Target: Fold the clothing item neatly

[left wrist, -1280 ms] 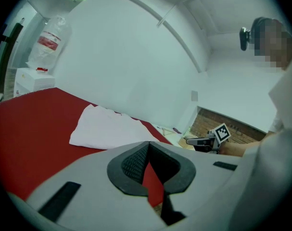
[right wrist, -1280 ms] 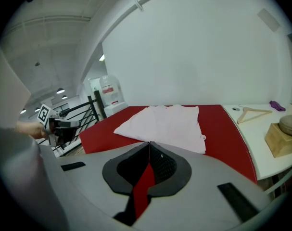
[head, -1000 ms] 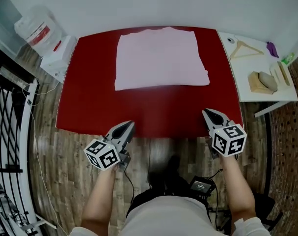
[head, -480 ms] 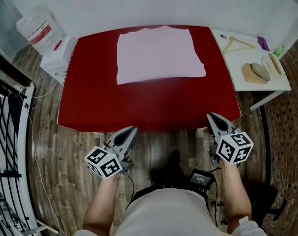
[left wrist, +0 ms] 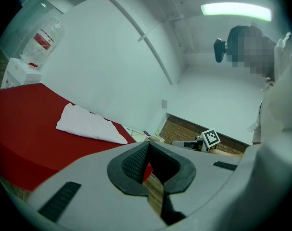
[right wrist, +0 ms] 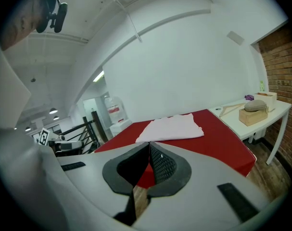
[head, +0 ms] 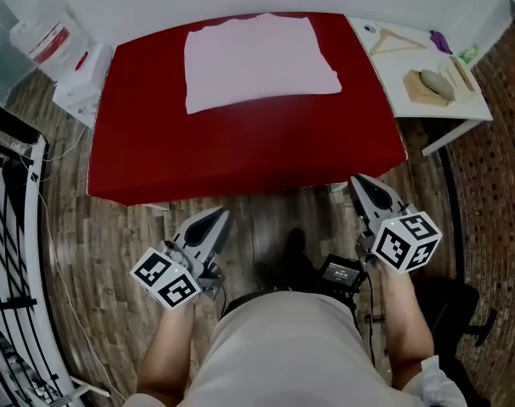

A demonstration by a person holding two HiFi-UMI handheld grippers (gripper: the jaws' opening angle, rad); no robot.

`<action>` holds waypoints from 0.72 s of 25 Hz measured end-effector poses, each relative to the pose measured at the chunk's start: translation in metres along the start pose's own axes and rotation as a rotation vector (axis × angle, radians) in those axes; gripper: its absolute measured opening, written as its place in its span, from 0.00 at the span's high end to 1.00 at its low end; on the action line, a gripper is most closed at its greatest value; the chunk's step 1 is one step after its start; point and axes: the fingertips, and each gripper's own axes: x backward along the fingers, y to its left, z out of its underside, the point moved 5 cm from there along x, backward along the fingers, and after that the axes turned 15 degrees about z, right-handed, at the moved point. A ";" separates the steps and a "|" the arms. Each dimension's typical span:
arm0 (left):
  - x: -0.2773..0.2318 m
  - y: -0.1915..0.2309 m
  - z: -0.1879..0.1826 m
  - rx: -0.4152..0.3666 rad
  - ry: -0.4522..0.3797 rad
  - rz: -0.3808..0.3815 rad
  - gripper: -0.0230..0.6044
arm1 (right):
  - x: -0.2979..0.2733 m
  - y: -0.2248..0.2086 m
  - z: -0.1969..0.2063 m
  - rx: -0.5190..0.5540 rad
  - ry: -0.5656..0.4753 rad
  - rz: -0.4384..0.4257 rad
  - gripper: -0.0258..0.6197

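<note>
Beyond the shirt, right gripper view alone shows perhaps a corridor.

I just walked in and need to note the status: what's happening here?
A person stands at a red table with a gripper in each hand. The left gripper and right gripper are both shut and empty, over the floor short of the table's near edge. A pale pink garment lies flat toward the far edge, apparently folded, touched by neither.
</note>
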 end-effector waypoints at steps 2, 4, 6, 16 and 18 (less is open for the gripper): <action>0.003 -0.005 -0.002 -0.006 -0.001 0.004 0.96 | 0.008 0.002 0.000 -0.010 0.000 -0.004 0.94; 0.005 -0.009 -0.002 -0.014 -0.001 0.008 0.96 | 0.014 0.003 0.001 0.000 0.001 -0.001 0.94; 0.006 -0.013 0.000 -0.018 0.006 0.010 0.96 | 0.021 0.003 0.004 0.011 0.008 0.000 0.94; 0.006 -0.033 0.023 0.015 0.069 0.045 0.96 | 0.043 0.011 0.017 0.006 0.024 -0.008 0.94; 0.006 -0.037 0.028 0.023 0.080 0.048 0.96 | 0.046 0.011 0.017 0.007 0.022 -0.005 0.94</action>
